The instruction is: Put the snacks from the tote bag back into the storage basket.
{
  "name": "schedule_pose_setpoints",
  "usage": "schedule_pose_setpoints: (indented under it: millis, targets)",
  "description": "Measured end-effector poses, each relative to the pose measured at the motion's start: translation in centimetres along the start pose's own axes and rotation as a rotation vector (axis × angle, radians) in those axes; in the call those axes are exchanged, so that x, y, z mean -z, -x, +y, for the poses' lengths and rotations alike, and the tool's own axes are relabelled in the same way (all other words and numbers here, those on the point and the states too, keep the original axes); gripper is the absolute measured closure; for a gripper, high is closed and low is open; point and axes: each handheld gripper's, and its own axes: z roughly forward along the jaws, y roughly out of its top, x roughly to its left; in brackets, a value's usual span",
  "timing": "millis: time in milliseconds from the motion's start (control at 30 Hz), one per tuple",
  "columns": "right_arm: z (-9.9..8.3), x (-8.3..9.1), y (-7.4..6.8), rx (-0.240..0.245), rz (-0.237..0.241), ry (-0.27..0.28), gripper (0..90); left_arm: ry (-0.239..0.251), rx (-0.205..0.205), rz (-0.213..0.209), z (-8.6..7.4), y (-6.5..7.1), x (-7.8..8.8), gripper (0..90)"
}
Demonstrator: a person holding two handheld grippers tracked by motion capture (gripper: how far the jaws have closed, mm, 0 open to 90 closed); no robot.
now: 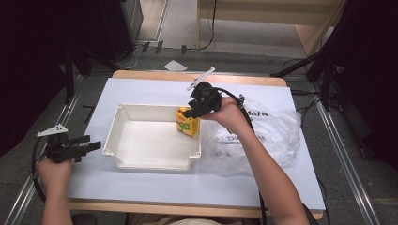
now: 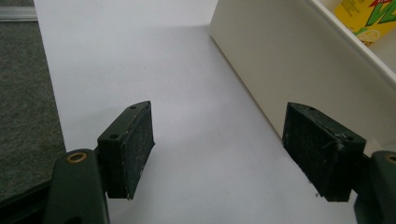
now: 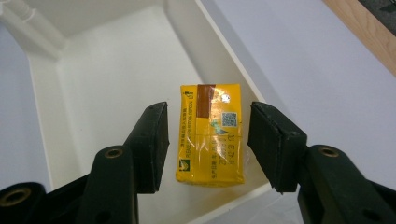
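Note:
A yellow drink carton [image 1: 186,123] stands upright in the far right corner of the white tray [image 1: 141,159]. My right gripper [image 1: 191,111] hangs just above it, pointing down. In the right gripper view the carton [image 3: 210,133] lies below the gap of that gripper [image 3: 208,140], whose pads stand apart from its sides, so it is open. My left gripper [image 1: 91,146] rests low at the table's left edge, aimed at the tray. In the left gripper view this gripper [image 2: 219,154] is wide open over bare table, with the tray wall [image 2: 280,60] and a corner of the carton [image 2: 362,18] beyond.
A crumpled clear plastic bag [image 1: 267,136] lies on the table right of the tray, under my right forearm. The white table top [image 1: 155,183] ends in a wooden edge at front and back. Dark stands and cables surround the table.

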Motion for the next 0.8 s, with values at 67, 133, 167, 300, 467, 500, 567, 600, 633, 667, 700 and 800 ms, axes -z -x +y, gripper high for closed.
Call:
schedule_pose_setpoints:
  millis: [67, 133, 167, 300, 467, 500, 567, 600, 633, 667, 700, 800]
  targets:
    - [-0.1, 0.5, 0.0, 0.0, -0.002, 0.005, 49.4, 0.001, 0.001, 0.002, 0.1, 0.0, 0.0, 26.2]
    - [-0.2, 0.8, -0.1, -0.006, -0.002, 0.013, 49.9, 0.001, 0.001, 0.001, 0.1, -0.1, -0.1, 26.1]
    - [-0.3, 0.9, -0.1, -0.005, -0.001, 0.01, 49.9, 0.002, 0.003, 0.002, 0.2, -0.1, -0.2, 26.0]
    - [-0.5, 1.4, -0.3, -0.003, 0.001, 0.01, 51.8, -0.004, 0.0, 0.001, 0.4, -0.2, -0.5, 26.0]
    - [-0.8, 1.8, -0.9, 0.011, 0.005, 0.011, 53.3, -0.009, -0.002, -0.004, 0.8, -0.2, -0.9, 25.9]
    - [-0.8, 1.9, -1.0, 0.018, 0.008, 0.014, 53.5, -0.009, -0.001, -0.005, 0.8, -0.2, -1.0, 25.9]
    - [-0.8, 2.0, -1.2, 0.02, 0.02, 0.017, 53.9, -0.012, -0.001, -0.004, 0.9, -0.2, -1.2, 25.9]
    - [-0.8, 2.1, -1.3, 0.027, 0.023, 0.018, 54.6, -0.013, 0.001, -0.002, 1.0, -0.2, -1.3, 25.9]
    - [-0.8, 2.1, -1.4, 0.033, 0.032, 0.019, 55.2, -0.016, 0.001, -0.004, 1.0, -0.3, -1.3, 25.9]
    - [-0.9, 2.1, -1.4, 0.031, 0.039, 0.017, 56.3, -0.017, 0.001, -0.005, 1.1, -0.3, -1.4, 25.9]
    - [-0.9, 2.1, -1.5, 0.033, 0.042, 0.015, 57.3, -0.014, 0.001, -0.006, 1.1, -0.3, -1.5, 26.0]
    - [-1.1, 2.0, -1.5, 0.029, 0.056, 0.0, 59.6, -0.016, -0.001, -0.012, 1.3, -0.3, -1.6, 25.9]
